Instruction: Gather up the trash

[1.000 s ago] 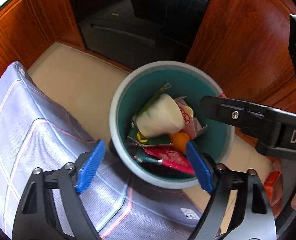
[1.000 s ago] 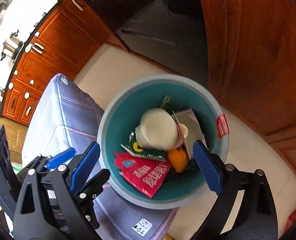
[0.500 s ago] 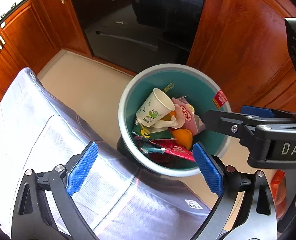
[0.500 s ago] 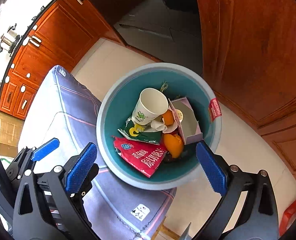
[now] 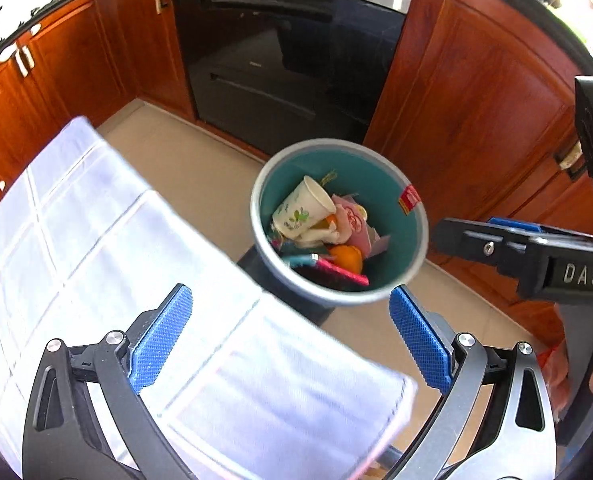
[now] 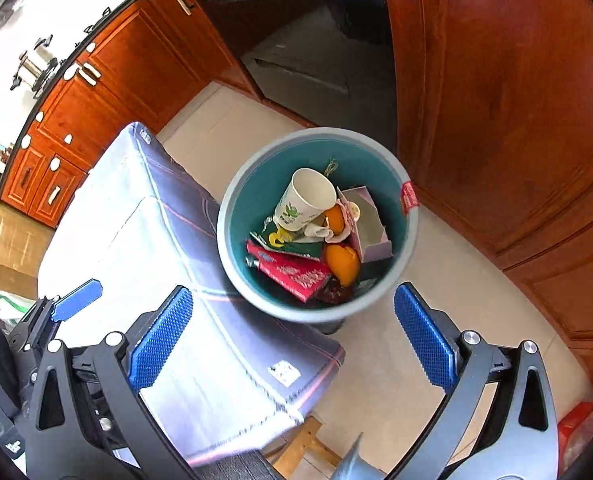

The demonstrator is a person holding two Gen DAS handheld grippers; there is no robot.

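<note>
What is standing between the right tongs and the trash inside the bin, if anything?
Nothing visible blocks the way. The right tongs are open and empty above the bin, whose mouth is uncovered, with the paper cup on top of the trash. The cloth-covered table lies to the left, beside the bin.

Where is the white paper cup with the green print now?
In the right wrist view, the white paper cup lies tilted inside the grey bin with teal interior, on its left, beside the pink carton.

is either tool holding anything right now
No. The left tool and the right tool are both open with nothing between their pads, above the trash bin.
</note>
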